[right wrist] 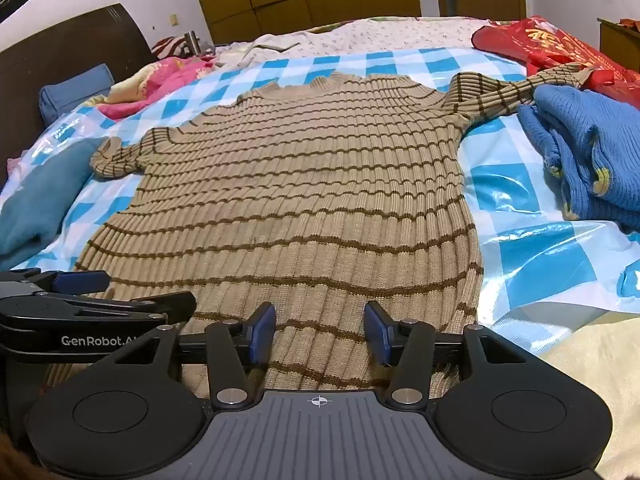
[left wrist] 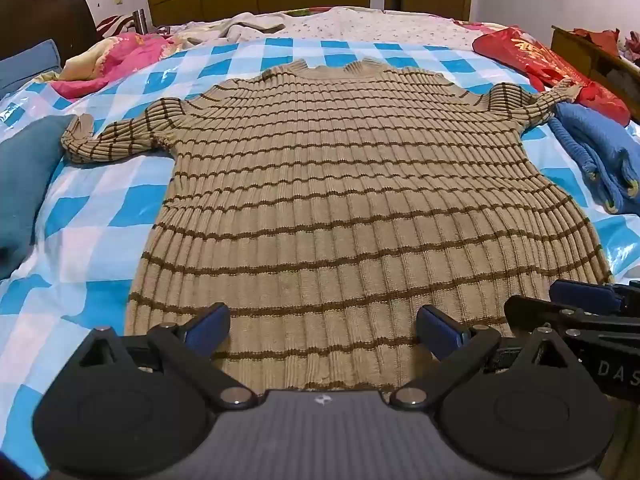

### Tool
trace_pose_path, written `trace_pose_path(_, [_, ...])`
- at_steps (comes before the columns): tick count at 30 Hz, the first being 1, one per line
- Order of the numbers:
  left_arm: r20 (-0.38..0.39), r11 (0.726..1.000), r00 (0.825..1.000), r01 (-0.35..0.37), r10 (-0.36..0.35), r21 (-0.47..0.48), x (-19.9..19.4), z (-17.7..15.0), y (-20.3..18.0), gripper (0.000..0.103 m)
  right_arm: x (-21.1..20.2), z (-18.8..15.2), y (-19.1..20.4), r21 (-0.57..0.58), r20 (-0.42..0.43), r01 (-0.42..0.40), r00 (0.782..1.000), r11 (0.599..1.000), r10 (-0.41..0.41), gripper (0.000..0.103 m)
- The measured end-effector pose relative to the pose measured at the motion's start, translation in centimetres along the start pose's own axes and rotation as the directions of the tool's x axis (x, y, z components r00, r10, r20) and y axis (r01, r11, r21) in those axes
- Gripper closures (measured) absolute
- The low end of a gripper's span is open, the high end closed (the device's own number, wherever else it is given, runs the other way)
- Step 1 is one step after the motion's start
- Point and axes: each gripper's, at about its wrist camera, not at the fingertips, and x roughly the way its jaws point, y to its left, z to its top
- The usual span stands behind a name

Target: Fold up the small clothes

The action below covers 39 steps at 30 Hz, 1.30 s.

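Left wrist view is showing my left claw [left wrist: 323, 330] gaping wide and my right claw [right wrist: 320, 334] half-open, both empty over the striped sweater [left wrist: 340, 200] filling mid-frame on the bed [left wrist: 100, 220]; I'm risking bunching its hem.

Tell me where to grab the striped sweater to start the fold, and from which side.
Grip the sweater at its near hem corners, coming in from the hem side. It lies flat with sleeves spread and collar far away, and both claws, left and right, hang open over the hem. A low pinch at the edge should lift it.
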Motion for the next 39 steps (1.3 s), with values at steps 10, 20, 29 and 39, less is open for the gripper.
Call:
trace_pose_path(10, [0.000, 1.000, 1.000, -0.003, 0.003, 0.003, -0.16, -0.11, -0.03, 0.000, 0.21, -0.13, 0.05, -0.004, -0.005, 0.007, 1.000, 1.000, -0.007, 0.051])
trace_pose_path(20, [-0.014, 1.000, 1.000, 0.004, -0.004, 0.013, 0.36, -0.31, -0.36, 0.000, 0.18, -0.06, 0.07, -0.005, -0.010, 0.009, 1.000, 1.000, -0.009, 0.051])
trace_pose_path(29, [-0.016, 1.000, 1.000, 0.003, -0.003, 0.016, 0.45, -0.43, -0.43, 0.000, 0.23, -0.07, 0.06, -0.005, -0.011, 0.009, 1.000, 1.000, -0.009, 0.050])
trace_pose_path(39, [-0.019, 1.000, 1.000, 0.003, -0.002, 0.019, 0.53, -0.44, -0.51, 0.000, 0.28, -0.08, 0.10, -0.006, -0.013, 0.010, 1.000, 1.000, -0.010, 0.050])
